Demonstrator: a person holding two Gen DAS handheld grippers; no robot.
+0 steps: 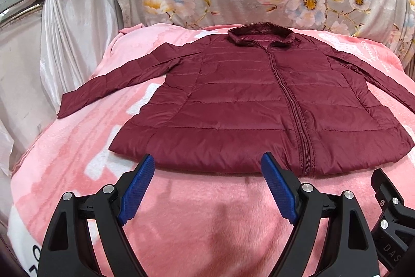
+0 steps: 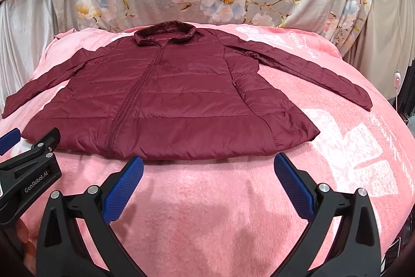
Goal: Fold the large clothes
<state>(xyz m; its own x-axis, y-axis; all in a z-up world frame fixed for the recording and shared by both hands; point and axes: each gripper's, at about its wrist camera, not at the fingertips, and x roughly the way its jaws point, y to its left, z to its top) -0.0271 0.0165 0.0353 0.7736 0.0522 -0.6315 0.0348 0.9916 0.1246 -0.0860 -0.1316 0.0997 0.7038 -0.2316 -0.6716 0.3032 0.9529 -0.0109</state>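
Blue ribbed pads line both tools, and each stands wide apart with nothing between its jaws: the left gripper [image 1: 207,162] and the right gripper [image 2: 208,164] hover side by side above the pink blanket [image 2: 207,212], just short of the hem. Straight ahead lies the maroon puffer jacket [image 2: 166,100], spread flat and zipped (collar at the far end), its long axis running away from the tools, sleeves splayed outward, one nearer each hand.
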